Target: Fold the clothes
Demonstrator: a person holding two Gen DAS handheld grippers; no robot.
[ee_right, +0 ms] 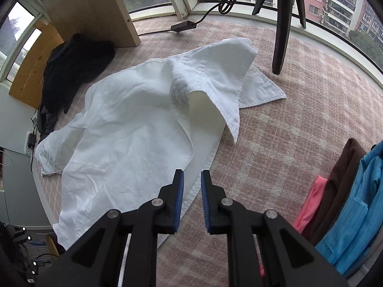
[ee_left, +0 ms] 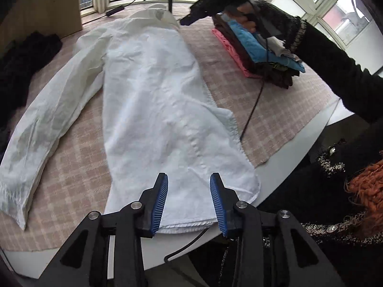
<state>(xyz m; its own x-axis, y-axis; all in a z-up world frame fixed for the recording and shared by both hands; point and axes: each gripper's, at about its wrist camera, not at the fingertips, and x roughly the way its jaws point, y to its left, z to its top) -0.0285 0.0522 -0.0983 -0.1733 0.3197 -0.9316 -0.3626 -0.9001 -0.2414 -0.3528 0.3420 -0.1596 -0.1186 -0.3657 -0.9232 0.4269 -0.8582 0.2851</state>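
A white long-sleeved shirt (ee_left: 155,100) lies flat on the pink checked tablecloth (ee_left: 263,100), collar at the far end, one sleeve (ee_left: 47,124) stretched out to the left. My left gripper (ee_left: 189,179) is open and empty, hovering over the shirt's hem. My right gripper (ee_right: 192,174) is open with a narrow gap, empty, just above the shirt's edge near the raised collar (ee_right: 215,76). It also shows in the left wrist view (ee_left: 186,20), held above the collar.
A stack of folded clothes, blue, brown and pink (ee_left: 258,50), sits on the right; it also shows in the right wrist view (ee_right: 347,203). A dark garment heap (ee_right: 74,64) lies at the left. A tripod leg (ee_right: 282,24) and a wooden board (ee_right: 88,9) stand at the back.
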